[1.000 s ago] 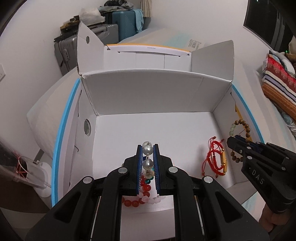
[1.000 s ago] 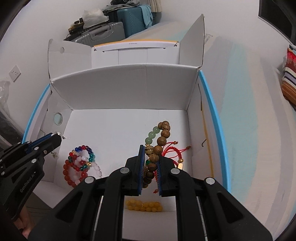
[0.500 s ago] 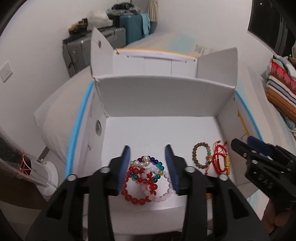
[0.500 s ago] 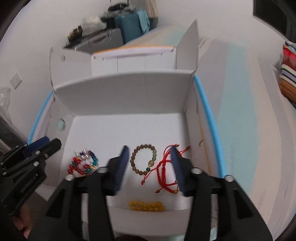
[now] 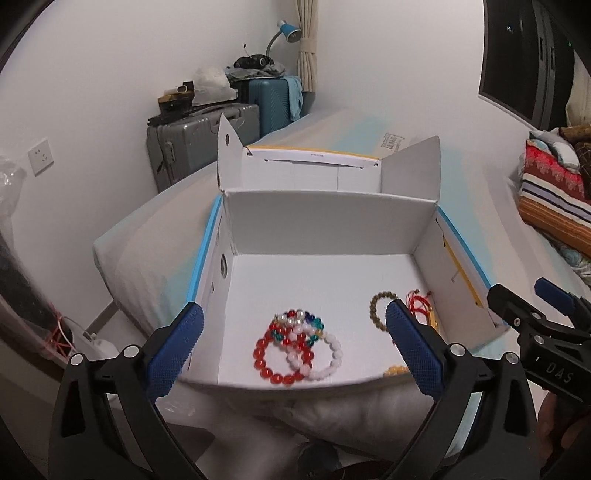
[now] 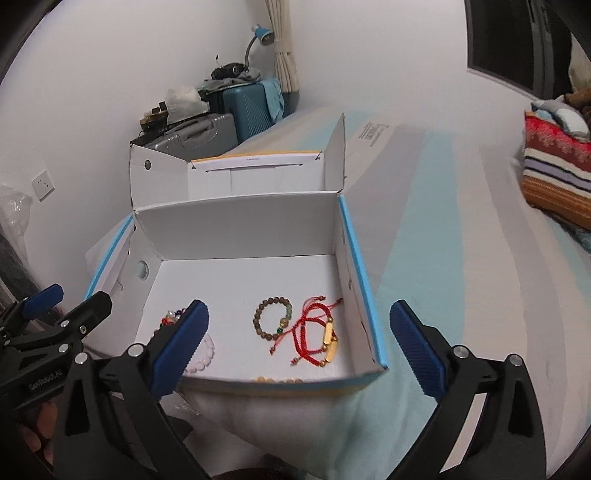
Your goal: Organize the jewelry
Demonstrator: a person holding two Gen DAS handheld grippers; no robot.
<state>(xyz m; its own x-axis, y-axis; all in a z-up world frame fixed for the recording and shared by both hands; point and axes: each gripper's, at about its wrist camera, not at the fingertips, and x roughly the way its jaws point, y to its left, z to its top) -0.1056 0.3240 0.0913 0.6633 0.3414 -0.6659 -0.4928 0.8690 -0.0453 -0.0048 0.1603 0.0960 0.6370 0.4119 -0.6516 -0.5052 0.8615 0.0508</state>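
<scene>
An open white cardboard box [image 5: 325, 221] [image 6: 240, 229] rests on a bed. On its floor at the left lie tangled red, white and multicoloured bead bracelets [image 5: 295, 347]. A wooden bead bracelet [image 6: 271, 319], red cord bracelets with gold tubes [image 6: 314, 339] and a yellow bead bracelet [image 6: 280, 380] lie at the right. My left gripper [image 5: 293, 306] [image 6: 79, 295] hangs above the box's near edge, jaws opening wide, nothing between them. My right gripper [image 6: 298, 306] [image 5: 519, 288] hangs beside it, jaws also opening and empty.
The box's lid flaps [image 5: 410, 166] stand up at the back. Suitcases [image 5: 199, 136] and a blue lamp [image 5: 288, 29] fill the far corner. Folded striped blankets [image 6: 554, 173] lie at the right on the pale blue bed cover [image 6: 443, 258]. A wall socket [image 5: 40, 157] is at the left.
Both grippers went from shut on bracelets to wide open. The bracelets now lie on the box floor. Both grippers have drawn back and up from the box.
</scene>
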